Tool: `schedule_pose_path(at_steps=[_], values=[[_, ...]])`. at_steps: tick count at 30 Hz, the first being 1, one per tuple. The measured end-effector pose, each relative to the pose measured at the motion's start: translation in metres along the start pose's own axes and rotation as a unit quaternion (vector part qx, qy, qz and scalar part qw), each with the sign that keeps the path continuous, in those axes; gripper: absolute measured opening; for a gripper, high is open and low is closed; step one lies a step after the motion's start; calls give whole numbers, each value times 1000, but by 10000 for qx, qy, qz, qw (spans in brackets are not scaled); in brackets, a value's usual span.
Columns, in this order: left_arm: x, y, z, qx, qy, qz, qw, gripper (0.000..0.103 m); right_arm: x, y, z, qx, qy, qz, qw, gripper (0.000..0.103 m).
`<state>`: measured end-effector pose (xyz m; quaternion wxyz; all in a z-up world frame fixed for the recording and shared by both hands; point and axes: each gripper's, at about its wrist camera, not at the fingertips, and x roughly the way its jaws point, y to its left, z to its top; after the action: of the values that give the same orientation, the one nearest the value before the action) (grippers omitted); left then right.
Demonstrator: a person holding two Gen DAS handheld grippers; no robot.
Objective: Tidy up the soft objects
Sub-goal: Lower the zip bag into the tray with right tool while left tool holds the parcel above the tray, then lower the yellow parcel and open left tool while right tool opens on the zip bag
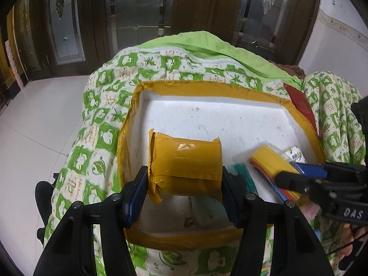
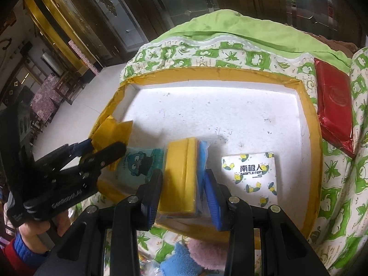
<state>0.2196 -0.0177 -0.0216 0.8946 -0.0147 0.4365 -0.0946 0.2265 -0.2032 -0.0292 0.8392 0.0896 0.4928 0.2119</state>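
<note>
- Two packs are clamped over the shallow white foam tray with yellow-taped rim (image 1: pixel 207 87): the left gripper (image 1: pixel 185 189) pinches a yellow plastic-wrapped tissue pack (image 1: pixel 186 163) at 6 o'clock of its view, and the right gripper (image 2: pixel 184 197) squeezes a clear bag of yellow, red and blue sponge cloths (image 2: pixel 182 172), fingers (image 2: pixel 212 197) pressed on both sides.
- One teal cartoon-printed packet (image 2: pixel 140 163) lies at 9 o'clock of the bag, touching it; a white lemon-printed tissue pack (image 2: pixel 255 179) lies at 3 o'clock, just beside.
- Most of the tray floor toward 12 o'clock is bare up to the far rim.
- Green-and-white patterned quilt (image 2: pixel 340 184) surrounds the tray; a red foil-wrapped flat pack (image 2: pixel 333 105) lies outside the right rim at 2 o'clock.
</note>
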Motion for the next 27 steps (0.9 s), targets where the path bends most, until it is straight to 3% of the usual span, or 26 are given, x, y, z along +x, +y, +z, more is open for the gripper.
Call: schedule_pose_path(at_steps=[20, 27], values=[[-5, -4, -15, -78, 7, -41, 10000, 62, 5, -1, -5, -55, -41, -133, 9999, 40], [-14, -9, -19, -68, -122, -71, 9999, 72, -3, 3, -7, -112, -181, -132, 9997, 40]])
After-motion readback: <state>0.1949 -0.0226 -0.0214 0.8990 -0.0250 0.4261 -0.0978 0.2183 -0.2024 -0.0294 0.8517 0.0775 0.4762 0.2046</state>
